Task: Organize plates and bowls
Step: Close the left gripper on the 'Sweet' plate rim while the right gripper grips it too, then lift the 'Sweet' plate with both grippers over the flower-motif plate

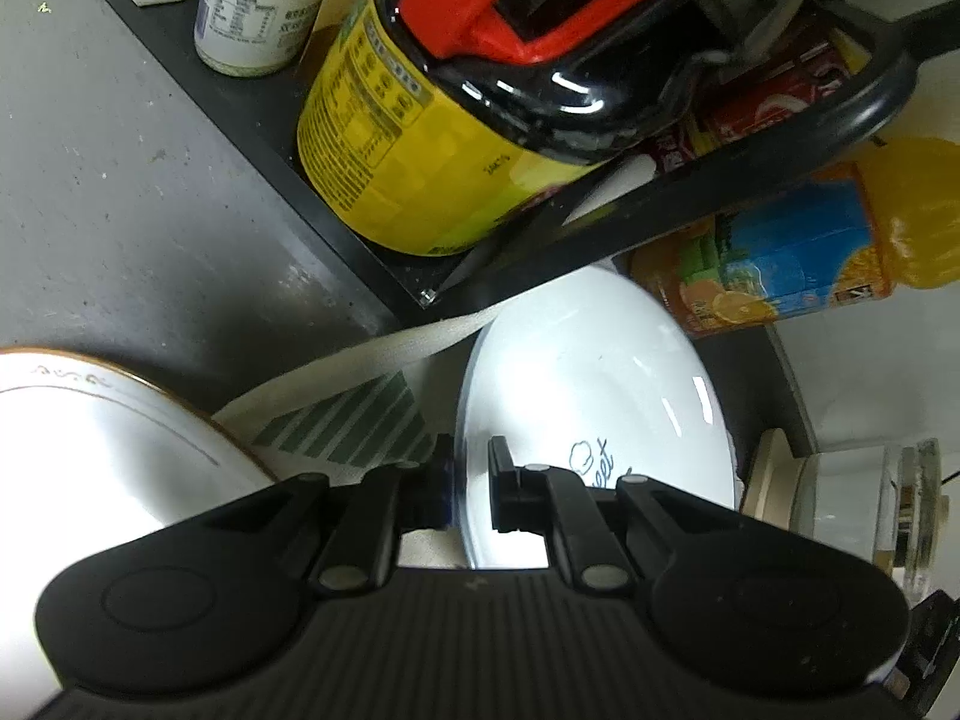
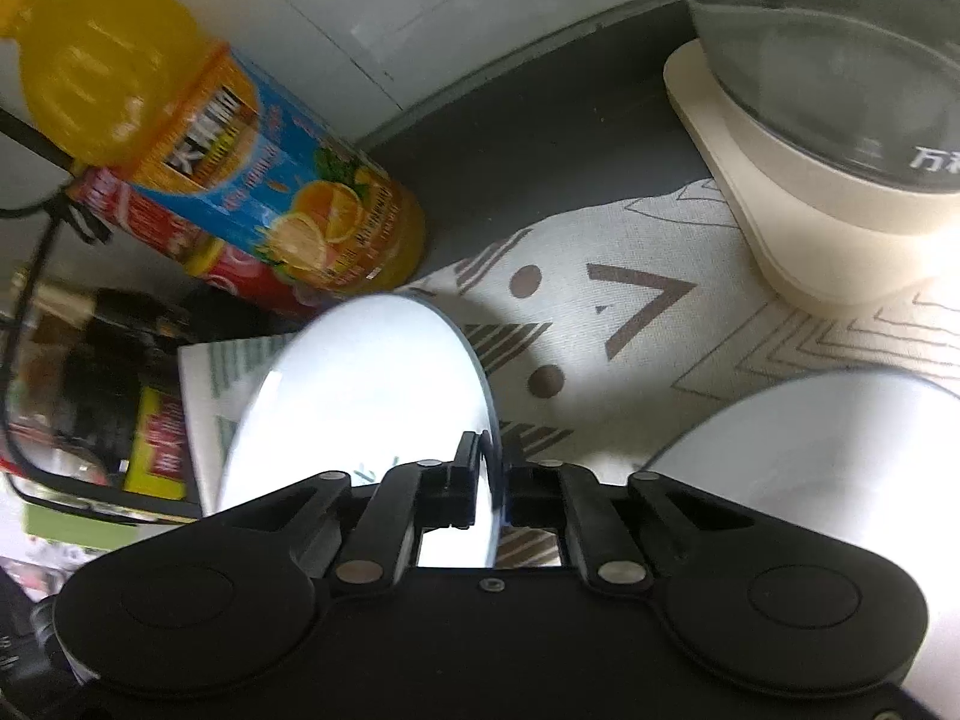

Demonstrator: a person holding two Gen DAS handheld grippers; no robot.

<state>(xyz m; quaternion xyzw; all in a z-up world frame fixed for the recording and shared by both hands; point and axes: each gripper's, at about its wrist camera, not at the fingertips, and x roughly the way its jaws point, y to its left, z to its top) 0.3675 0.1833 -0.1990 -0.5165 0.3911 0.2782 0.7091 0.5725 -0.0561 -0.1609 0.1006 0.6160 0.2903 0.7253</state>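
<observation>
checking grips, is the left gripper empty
No, the left gripper is shut on the rim of the white plate, which stands between its fingers.

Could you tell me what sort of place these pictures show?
Most likely a home kitchen counter: an orange juice bottle, a glass kettle on its base, and white plates on a patterned cloth beside a rack of jars.

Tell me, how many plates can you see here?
3: a lettered plate gripped at opposite edges by the left gripper and right gripper; a gold-rimmed plate left of it; a plain plate right, on the cloth. Others may be hidden.
</observation>
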